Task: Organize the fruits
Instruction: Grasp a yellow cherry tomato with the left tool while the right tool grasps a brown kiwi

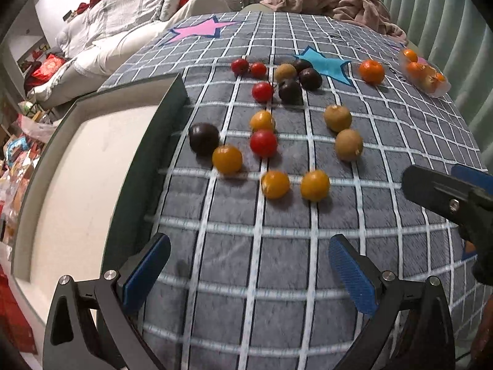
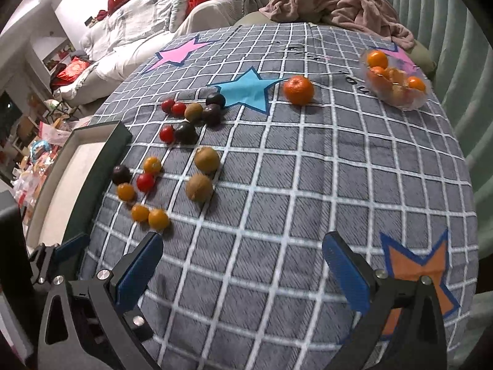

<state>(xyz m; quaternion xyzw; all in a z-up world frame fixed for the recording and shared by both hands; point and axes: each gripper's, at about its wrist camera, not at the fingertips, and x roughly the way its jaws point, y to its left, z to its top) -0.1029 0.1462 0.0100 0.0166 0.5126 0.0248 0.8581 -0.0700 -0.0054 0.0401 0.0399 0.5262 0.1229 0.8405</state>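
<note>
Small fruits lie scattered on a grey checked cloth: red tomatoes (image 1: 263,142), yellow-orange fruits (image 1: 315,185), dark plums (image 1: 204,138) and brown kiwis (image 1: 348,144). One mandarin (image 2: 298,90) lies alone near a blue star. A clear bowl (image 2: 396,78) at the far right holds several mandarins. My left gripper (image 1: 249,268) is open and empty, hovering in front of the fruits. My right gripper (image 2: 243,265) is open and empty over bare cloth; it also shows in the left wrist view (image 1: 446,191).
A dark-rimmed tray with a pale floor (image 1: 92,166) lies at the cloth's left edge, next to the plum. A pink garment (image 2: 332,3) is heaped at the back. A bed and clutter are to the left.
</note>
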